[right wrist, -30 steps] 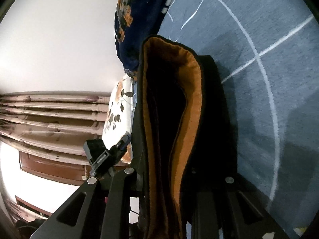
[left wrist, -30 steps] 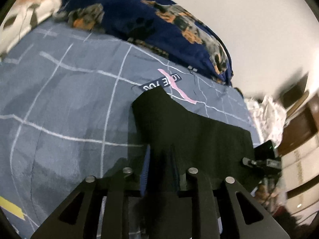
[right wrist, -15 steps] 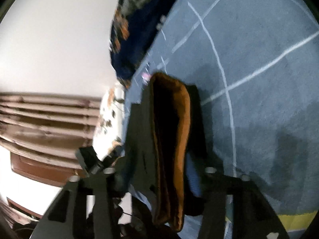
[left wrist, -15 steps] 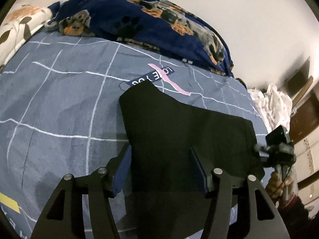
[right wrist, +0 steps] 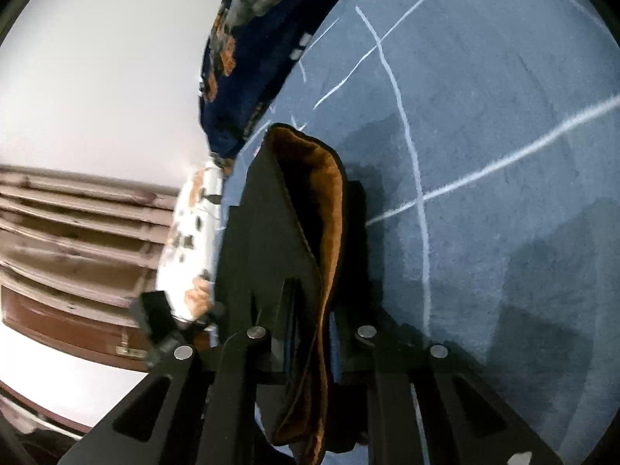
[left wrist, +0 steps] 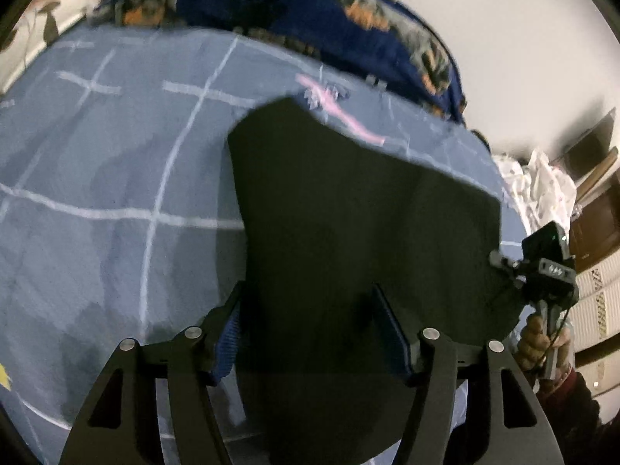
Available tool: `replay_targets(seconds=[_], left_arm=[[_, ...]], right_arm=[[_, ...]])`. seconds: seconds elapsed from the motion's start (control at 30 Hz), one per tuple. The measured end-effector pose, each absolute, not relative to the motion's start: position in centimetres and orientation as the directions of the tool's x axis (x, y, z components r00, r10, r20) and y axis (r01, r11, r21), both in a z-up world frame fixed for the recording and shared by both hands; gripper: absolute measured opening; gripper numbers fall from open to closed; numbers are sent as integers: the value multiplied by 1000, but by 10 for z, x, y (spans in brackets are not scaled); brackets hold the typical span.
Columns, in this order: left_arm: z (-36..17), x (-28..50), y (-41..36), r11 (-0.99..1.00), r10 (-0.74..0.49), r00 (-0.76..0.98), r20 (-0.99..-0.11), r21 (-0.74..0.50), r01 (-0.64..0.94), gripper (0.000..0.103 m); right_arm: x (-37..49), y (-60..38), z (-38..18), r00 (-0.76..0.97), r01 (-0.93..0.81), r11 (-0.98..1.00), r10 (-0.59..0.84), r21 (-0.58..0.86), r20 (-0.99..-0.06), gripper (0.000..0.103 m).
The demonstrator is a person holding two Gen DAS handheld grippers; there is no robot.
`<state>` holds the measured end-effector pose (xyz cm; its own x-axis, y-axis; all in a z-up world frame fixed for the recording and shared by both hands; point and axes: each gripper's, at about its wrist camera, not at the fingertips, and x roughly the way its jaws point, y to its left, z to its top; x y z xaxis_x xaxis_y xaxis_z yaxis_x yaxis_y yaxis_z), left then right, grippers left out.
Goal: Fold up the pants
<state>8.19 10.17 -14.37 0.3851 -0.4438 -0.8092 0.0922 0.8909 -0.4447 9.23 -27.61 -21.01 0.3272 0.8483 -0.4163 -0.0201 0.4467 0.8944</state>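
A: Where are the pants (left wrist: 360, 209)?

B: Folded into a dark slab on the blue bedsheet (left wrist: 97, 162), the one with white grid lines. From the left wrist they run from between the fingers up to a corner that sits just beside a pink streak (left wrist: 341, 116) on the sheet.

A: And the left gripper (left wrist: 314, 329)?

B: Released. Its blue-padded fingers (left wrist: 228, 333) stand well apart, one on each side of the near end of the pants; the cloth lies loose between them, not pinched.

A: The right gripper (right wrist: 310, 333)?

B: Its fingers are spread too, with the pants' edge standing between them. That view shows the layers end on: black outside, an orange-brown lining (right wrist: 329, 201) curling open at the top. Whether the pads press the cloth I cannot tell, since the fabric hides them, but the jaws look parted.

A: Can you see one gripper from the other?

B: Yes. In the left view the right gripper (left wrist: 546, 267) sits at the pants' far right edge, with the hand (left wrist: 538, 337) round its handle.

A: What else?

B: A navy blanket (left wrist: 310, 11) with orange patches heaped at the head of the bed, a white floral pillow (right wrist: 193, 240) beside it, and brown wooden slats (right wrist: 77, 224) against the wall. Both views are a bit blurred
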Motion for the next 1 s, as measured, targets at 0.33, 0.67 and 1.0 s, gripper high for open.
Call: replay_targets(seconds=[0.33,0.67,1.0], left_arm=[[-122,76,105,887,-452,423,-786,-444,123,64],[-114,63,113,863,-488,444,-751,-493,113,64],[-112,52,111,855,-501,452,-738,-501,131,70]], right_arm=[[43,-316,-170,435,-13,442,810,897,-393,26],[-1,-284,-170,374,94,401,834,911,-406,39],[23,-275,-182,425,184,411,786,893,-449,43]])
